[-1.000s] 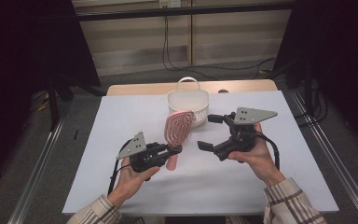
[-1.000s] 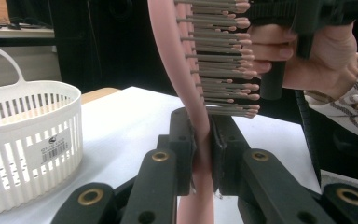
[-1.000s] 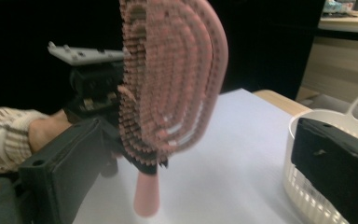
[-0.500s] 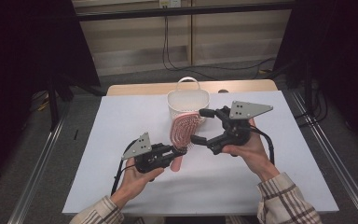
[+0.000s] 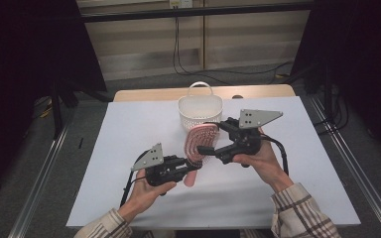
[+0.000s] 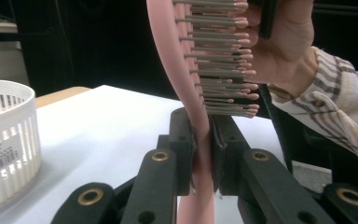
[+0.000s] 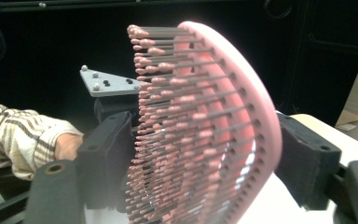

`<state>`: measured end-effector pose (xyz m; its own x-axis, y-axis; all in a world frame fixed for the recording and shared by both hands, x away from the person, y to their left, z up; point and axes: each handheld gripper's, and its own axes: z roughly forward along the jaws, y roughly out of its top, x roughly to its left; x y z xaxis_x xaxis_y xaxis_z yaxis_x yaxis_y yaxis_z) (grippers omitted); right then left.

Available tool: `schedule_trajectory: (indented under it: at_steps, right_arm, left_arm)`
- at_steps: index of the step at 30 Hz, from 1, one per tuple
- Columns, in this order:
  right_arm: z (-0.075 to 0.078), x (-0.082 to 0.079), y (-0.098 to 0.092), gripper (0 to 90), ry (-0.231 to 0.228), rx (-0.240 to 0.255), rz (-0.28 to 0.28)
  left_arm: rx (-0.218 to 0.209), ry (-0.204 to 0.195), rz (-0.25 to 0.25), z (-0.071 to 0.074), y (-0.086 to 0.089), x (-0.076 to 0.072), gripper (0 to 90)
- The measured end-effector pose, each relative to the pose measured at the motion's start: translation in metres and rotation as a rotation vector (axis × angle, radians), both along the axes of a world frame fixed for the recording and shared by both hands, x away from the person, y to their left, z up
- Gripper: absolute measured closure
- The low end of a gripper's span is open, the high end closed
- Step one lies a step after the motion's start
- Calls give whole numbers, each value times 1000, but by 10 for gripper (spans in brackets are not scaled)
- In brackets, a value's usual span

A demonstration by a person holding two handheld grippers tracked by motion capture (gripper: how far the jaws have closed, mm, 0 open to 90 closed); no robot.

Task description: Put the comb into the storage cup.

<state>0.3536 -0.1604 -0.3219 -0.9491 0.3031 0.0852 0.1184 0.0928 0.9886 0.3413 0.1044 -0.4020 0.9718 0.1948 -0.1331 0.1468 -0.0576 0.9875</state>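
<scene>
A pink hairbrush (image 5: 198,141) with metal bristles is held above the white table (image 5: 129,134). My left gripper (image 5: 193,167) is shut on its handle; in the left gripper view both pads pinch the pink handle (image 6: 203,154) and the head rises above. My right gripper (image 5: 206,136) has its jaws on either side of the brush head (image 7: 214,140), one facing the bristle tips, the other behind the pink back. Its jaws have just been closing with the head between them, and I see no firm press from the pads.
A white slotted basket (image 5: 201,111) with a handle stands just behind the brush near the table's far edge, also at the left of the left gripper view (image 6: 4,140). Bare white table lies left, right and in front of the hands.
The right gripper moved left onto the brush head and narrowed its jaws around it. The left gripper kept hold of the handle and shifted slightly.
</scene>
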Motion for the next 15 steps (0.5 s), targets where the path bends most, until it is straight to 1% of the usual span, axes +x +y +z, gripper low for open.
schedule_trajectory:
  at_steps: [2,3,5,6,7,9,10,13,15]
  right_arm:
    - [0,-1,1,277,-4,-7,6]
    - [-1,-1,2,297,-3,-4,16]
    - [-1,0,2,318,-1,-2,23]
    - [-2,0,2,332,-1,-1,30]
    - [-2,0,2,355,-2,-2,43]
    - [-2,0,2,361,-9,-7,60]
    - [-2,0,2,379,-9,-7,66]
    - [-2,0,1,457,3,-8,82]
    - [-3,0,1,481,8,-7,96]
  left_arm:
    - [8,0,-7,0,-1,-1,809]
    - [4,0,-12,-1,-2,-1,809]
    - [14,-1,-24,-1,-3,-2,809]
    - [11,0,-27,-1,-4,-3,809]
    - [11,3,-32,-1,-4,-4,809]
    - [11,3,-34,-1,-4,-4,808]
    - [7,6,-41,-2,-4,-3,809]
    - [10,13,-39,-3,-5,-2,808]
    - [12,13,-50,-3,-6,-2,808]
